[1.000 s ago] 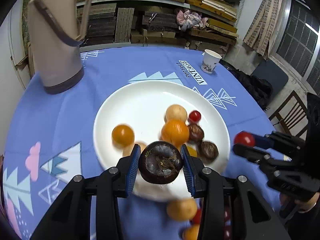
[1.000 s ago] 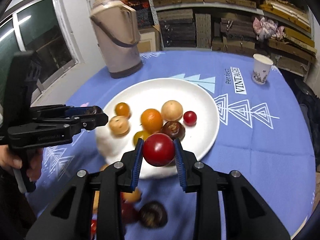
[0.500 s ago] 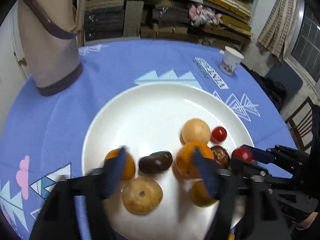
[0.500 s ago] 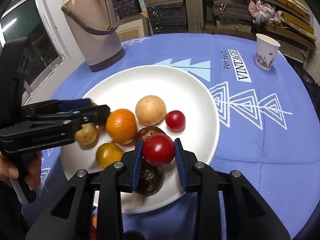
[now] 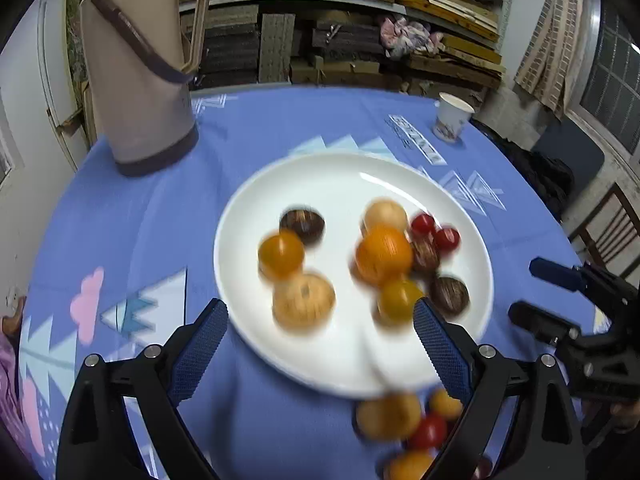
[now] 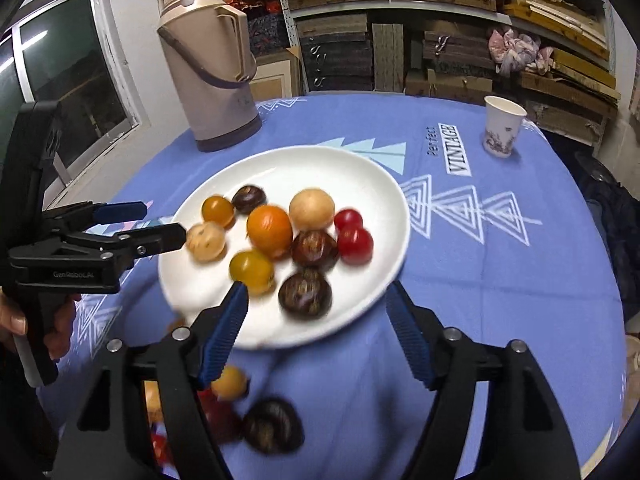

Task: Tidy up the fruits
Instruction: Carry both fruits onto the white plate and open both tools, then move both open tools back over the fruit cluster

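A white plate on the blue tablecloth holds several fruits: an orange, yellow and tan round fruits, dark brown fruits and two red tomatoes. My left gripper is open and empty over the plate's near rim; it shows in the right wrist view at the plate's left. My right gripper is open and empty at the near rim; it shows in the left wrist view to the plate's right. Loose fruits lie on the cloth near me.
A beige thermos jug stands at the back left. A paper cup stands at the back right. Shelves of stacked goods stand behind the table. A chair stands at the right.
Both grippers have opened and pulled back. The dark fruit from my left gripper and the red tomato from my right gripper now lie on the plate.
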`<state>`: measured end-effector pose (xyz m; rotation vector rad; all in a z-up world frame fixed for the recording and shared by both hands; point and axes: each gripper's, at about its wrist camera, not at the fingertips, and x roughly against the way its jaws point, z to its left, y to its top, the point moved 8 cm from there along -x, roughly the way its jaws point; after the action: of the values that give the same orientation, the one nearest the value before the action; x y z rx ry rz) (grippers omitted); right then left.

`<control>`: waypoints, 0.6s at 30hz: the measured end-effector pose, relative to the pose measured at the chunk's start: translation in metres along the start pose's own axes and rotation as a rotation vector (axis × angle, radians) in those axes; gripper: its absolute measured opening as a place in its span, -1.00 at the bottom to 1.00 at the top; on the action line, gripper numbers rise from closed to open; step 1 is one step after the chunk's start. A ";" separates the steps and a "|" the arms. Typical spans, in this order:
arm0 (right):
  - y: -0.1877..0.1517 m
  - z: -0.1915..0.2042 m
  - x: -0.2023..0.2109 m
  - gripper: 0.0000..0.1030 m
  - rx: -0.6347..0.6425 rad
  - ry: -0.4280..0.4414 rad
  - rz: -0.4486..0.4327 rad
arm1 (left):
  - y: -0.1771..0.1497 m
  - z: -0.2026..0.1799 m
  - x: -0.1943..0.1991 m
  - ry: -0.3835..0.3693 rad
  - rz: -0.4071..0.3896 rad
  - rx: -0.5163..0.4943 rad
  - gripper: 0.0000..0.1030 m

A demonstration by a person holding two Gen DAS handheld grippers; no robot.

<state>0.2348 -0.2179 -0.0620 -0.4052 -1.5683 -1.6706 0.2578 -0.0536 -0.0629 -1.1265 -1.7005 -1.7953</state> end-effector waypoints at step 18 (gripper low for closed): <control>-0.112 0.045 0.062 0.67 -0.039 0.079 0.058 | -0.134 -0.019 0.040 -0.068 0.103 -0.033 0.83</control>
<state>0.1018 -0.2041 -0.0878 -0.3967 -1.4554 -1.6549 0.1258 -0.0413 -0.1131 -1.2789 -1.6249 -1.7460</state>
